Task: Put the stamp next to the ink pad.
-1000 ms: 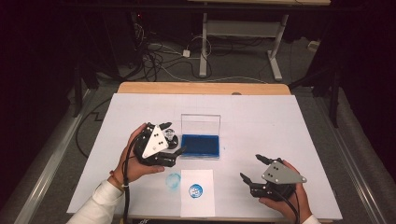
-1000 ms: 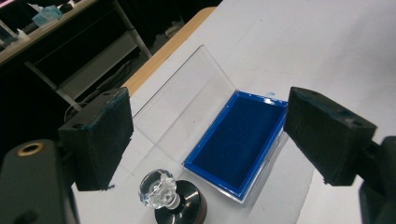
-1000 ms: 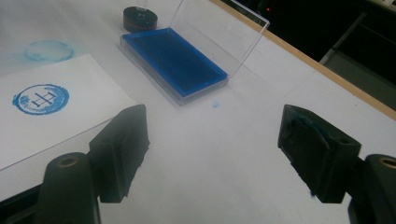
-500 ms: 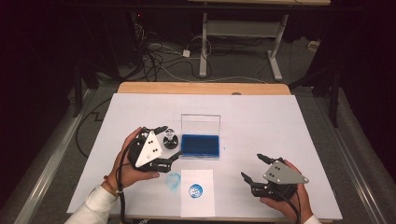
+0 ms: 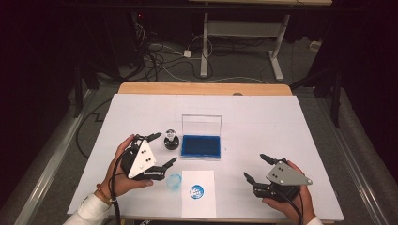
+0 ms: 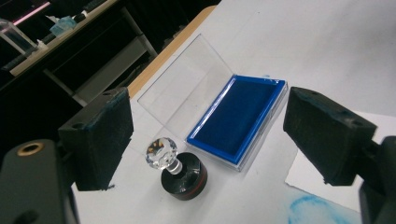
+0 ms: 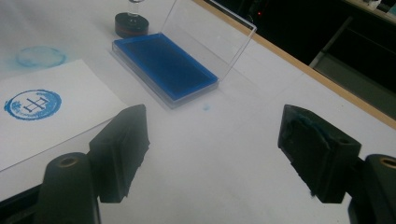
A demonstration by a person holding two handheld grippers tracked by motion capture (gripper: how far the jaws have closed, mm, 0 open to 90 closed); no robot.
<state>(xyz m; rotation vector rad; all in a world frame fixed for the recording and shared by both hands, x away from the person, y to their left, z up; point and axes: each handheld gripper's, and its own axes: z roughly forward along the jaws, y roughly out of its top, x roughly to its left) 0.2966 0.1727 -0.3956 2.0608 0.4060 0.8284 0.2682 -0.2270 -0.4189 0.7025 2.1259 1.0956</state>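
The left gripper was held low over the table with its jaws spread wide and nothing between them; a blue smudge lay on the table just beside its nearer jaw, next to a paper sheet bearing a round blue print; the stamp, a black round base with a clear faceted knob, stood upright just ahead of the jaws, nearer the left one and touching neither; the open ink pad lay beside the stamp, its clear lid raised behind; the right gripper sat well apart at the near right, jaws wide and empty.
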